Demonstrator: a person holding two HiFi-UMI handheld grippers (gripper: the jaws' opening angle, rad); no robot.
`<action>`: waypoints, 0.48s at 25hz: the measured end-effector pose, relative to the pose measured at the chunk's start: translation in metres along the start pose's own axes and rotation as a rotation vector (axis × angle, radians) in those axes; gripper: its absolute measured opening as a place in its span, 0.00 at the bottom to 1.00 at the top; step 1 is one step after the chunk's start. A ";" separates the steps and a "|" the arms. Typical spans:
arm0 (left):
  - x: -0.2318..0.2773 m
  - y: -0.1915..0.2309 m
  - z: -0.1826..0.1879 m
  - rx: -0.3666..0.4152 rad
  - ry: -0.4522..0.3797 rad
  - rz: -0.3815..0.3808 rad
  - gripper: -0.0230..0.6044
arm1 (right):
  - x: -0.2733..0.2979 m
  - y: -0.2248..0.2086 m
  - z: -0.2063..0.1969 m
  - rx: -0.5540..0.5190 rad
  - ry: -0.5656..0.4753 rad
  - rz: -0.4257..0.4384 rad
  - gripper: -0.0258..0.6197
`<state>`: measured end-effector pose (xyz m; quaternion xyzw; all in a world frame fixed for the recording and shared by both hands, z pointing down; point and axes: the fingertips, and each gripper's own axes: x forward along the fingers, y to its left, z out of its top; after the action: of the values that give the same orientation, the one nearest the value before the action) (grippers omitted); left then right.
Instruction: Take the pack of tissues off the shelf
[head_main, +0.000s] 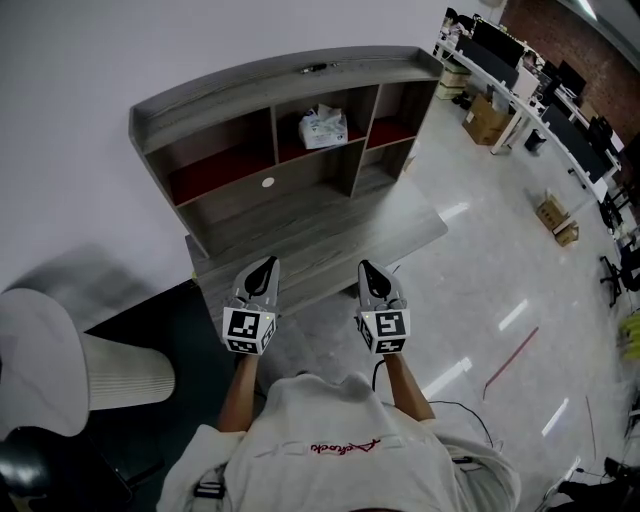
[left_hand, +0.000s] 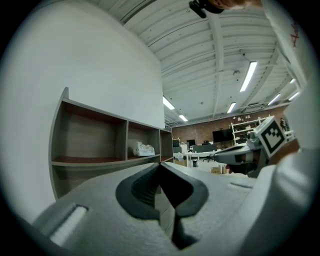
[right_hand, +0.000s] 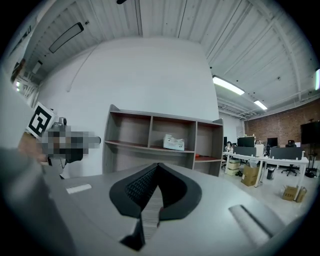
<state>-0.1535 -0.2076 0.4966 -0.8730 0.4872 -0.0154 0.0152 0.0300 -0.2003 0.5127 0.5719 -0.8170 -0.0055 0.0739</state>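
Head view shows a grey shelf unit (head_main: 300, 215) against a white wall, on a glossy floor (head_main: 480, 260), with desks (head_main: 520, 80) beyond. The pack of tissues (head_main: 323, 128) sits in its upper middle compartment. The left gripper (head_main: 268, 263) and right gripper (head_main: 366, 267) are closed and empty, well apart from it. A chair (head_main: 60, 370) is cut off at the left.

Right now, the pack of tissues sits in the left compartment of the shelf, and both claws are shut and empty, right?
Not quite. The pack of tissues sits in the middle compartment of the shelf, not the left one; the head view shows it. The left claw and the right claw are indeed shut and empty.
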 end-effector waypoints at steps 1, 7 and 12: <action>0.002 0.002 -0.001 -0.004 0.001 -0.004 0.04 | 0.003 0.001 -0.001 -0.003 0.003 -0.001 0.05; 0.015 0.006 -0.008 -0.016 0.013 -0.035 0.04 | 0.014 -0.004 -0.002 -0.002 0.020 -0.022 0.05; 0.025 0.009 -0.011 -0.018 0.021 -0.043 0.04 | 0.023 -0.011 -0.009 0.003 0.033 -0.030 0.05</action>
<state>-0.1491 -0.2336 0.5072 -0.8831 0.4687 -0.0205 0.0018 0.0342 -0.2248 0.5228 0.5842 -0.8070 0.0040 0.0865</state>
